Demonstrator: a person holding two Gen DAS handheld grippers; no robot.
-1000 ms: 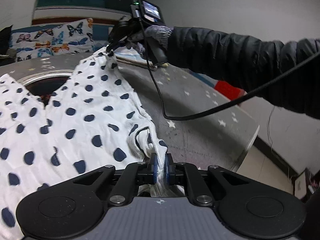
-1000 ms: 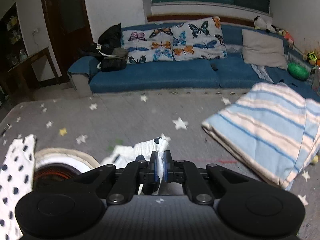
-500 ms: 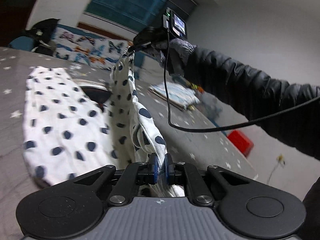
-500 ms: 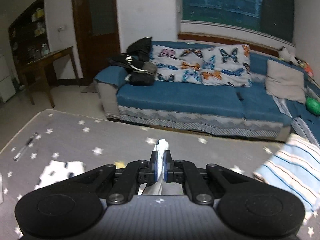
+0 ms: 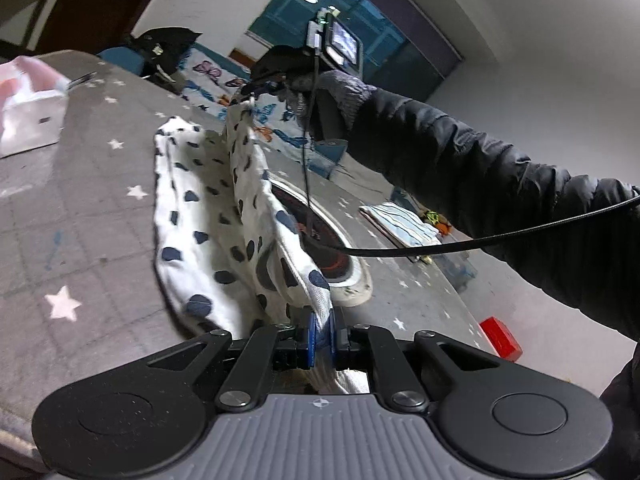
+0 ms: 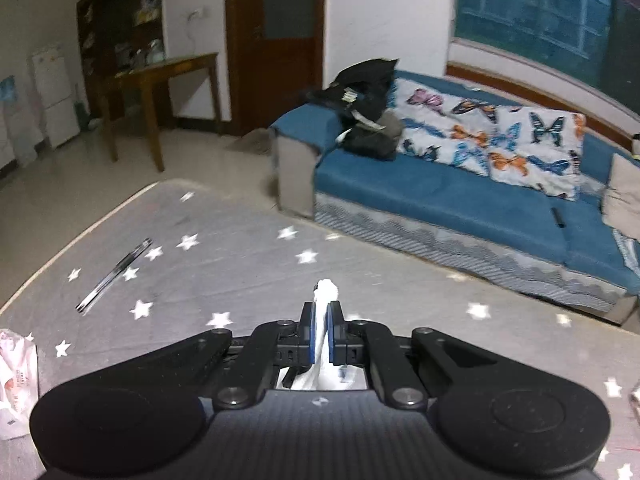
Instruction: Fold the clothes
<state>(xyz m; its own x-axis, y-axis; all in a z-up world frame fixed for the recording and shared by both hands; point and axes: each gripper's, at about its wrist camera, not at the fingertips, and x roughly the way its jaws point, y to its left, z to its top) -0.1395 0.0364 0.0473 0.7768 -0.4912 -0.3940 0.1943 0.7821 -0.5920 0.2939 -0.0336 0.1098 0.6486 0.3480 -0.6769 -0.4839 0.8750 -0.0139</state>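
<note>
White cotton with navy dots, the garment (image 5: pixel 208 216) is mid-fold: one edge is lifted off the grey star-printed counter (image 5: pixel 80 208), stretched taut between both grippers. The left gripper (image 5: pixel 321 330) has its jaws clamped on the near corner; the right gripper (image 6: pixel 320 330) has its jaws clamped on the far corner. Next, I judge, both corners should travel together across the garment and lower onto its resting half, edges aligned. Beyond the garment sits a round recessed burner (image 5: pixel 332 240), then a striped folded cloth (image 5: pixel 400 224). A blue sofa (image 6: pixel 460 196) lines the window wall.
</note>
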